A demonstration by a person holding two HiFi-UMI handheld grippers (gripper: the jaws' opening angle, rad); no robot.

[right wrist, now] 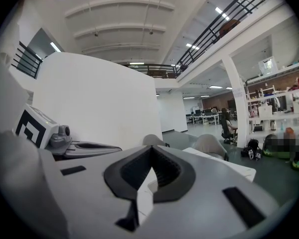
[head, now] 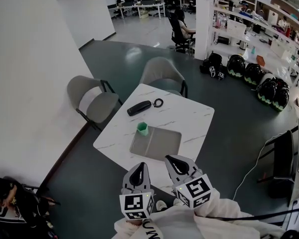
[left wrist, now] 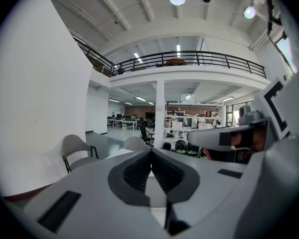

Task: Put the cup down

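Observation:
A small green cup [head: 142,128] stands upright on the white marble-patterned table [head: 189,116], at the far left corner of a grey tray [head: 157,143]. My left gripper [head: 138,172] and right gripper [head: 177,166] hang side by side near the table's front edge, well short of the cup. Both are shut with nothing between the jaws. In the left gripper view the left gripper [left wrist: 151,152] has its tips together, and in the right gripper view the right gripper [right wrist: 150,149] does too. The cup is hidden in both gripper views.
A black handset with a coiled cord [head: 140,107] lies on the table beyond the cup. Two grey chairs [head: 92,101] [head: 162,73] stand at the table's left and far sides. A white wall runs along the left. Helmets [head: 249,73] line the floor at the right.

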